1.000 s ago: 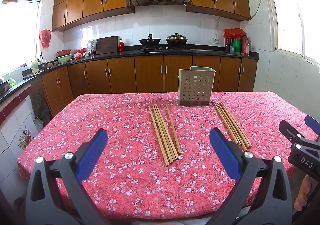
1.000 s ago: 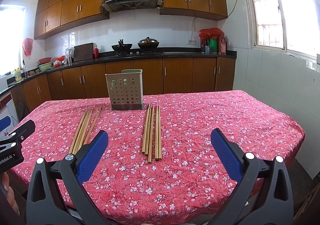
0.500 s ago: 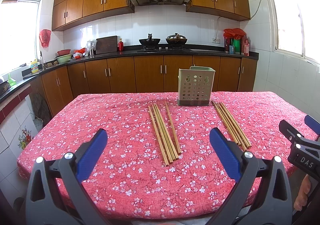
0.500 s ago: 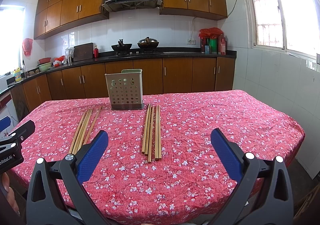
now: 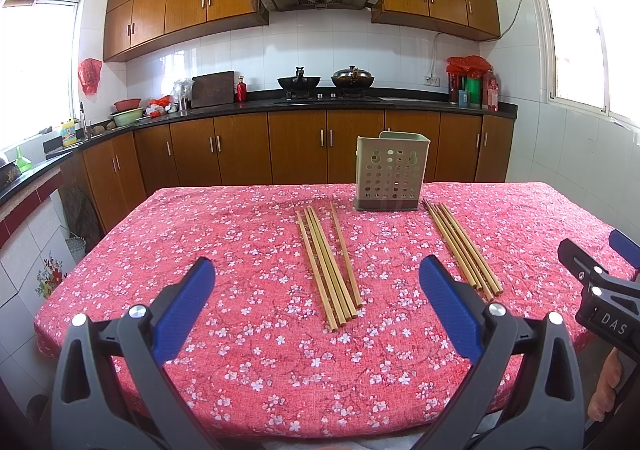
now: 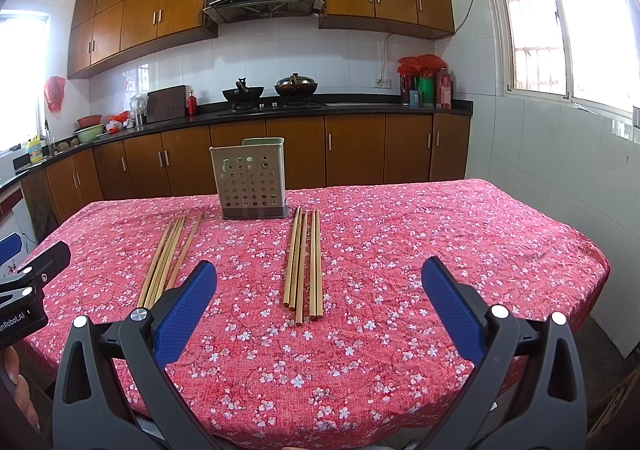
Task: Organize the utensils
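Blue-padded left gripper (image 5: 316,282), lower frame of the left wrist view: jaws spread wide, nothing between them, poised over the near table edge. Right gripper (image 6: 320,282), lower frame of the right wrist view: likewise spread wide and empty.

Red floral tablecloth (image 5: 240,370): covers the whole table; near edge falls away just under both grippers.

Left chopstick bundle (image 5: 328,266), centre of the left view: flat on the cloth, roughly parallel, one stick lying slightly apart to its right.

Right chopstick bundle (image 6: 304,262), centre of the right view: flat, ends uneven, two sticks a little apart from the others.

Perforated utensil holder (image 5: 390,174), upper centre: upright beyond both bundles and between them; no sticks seen rising from it.

Step, as judged: task not yet begun, approach pending. Next move likely calls for lowering a gripper over one bundle and closing on thin sticks lying flush on soft cloth; slippage or a partial pick is possible.

Room: bare cloth on all sides of the bundles; far table edge behind the holder, cabinets (image 5: 240,154) well beyond.
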`<state>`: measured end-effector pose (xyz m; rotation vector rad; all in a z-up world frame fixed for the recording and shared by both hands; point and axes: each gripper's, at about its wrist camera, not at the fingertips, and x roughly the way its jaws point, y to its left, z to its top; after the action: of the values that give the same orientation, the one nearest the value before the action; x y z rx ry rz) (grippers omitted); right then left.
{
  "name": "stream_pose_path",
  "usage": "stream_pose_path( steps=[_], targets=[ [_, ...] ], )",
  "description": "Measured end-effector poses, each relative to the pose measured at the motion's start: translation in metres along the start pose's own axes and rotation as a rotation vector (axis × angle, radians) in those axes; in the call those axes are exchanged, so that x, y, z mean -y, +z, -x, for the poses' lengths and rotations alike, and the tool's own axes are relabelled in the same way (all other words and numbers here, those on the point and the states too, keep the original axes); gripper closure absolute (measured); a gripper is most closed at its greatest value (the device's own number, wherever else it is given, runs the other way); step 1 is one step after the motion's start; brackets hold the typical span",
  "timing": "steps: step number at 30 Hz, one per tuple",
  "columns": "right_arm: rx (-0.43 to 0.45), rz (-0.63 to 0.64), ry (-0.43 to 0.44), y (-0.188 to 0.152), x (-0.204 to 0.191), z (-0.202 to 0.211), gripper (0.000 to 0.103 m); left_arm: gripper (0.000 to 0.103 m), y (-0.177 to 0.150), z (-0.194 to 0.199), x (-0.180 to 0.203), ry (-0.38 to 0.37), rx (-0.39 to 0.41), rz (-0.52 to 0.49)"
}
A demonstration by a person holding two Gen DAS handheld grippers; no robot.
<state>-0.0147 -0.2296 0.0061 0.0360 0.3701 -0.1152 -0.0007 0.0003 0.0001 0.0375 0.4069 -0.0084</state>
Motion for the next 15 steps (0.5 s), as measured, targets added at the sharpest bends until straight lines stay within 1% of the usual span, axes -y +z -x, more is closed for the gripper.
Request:
stream_pose_path(
  steps=[15],
  targets=[
    [-0.001,-0.001,0.000,-0.0007,-0.0003,-0.0013,0.002,0.004,0.0002,-0.0008,0.0002,0.000,-0.001,0.001]
  ],
)
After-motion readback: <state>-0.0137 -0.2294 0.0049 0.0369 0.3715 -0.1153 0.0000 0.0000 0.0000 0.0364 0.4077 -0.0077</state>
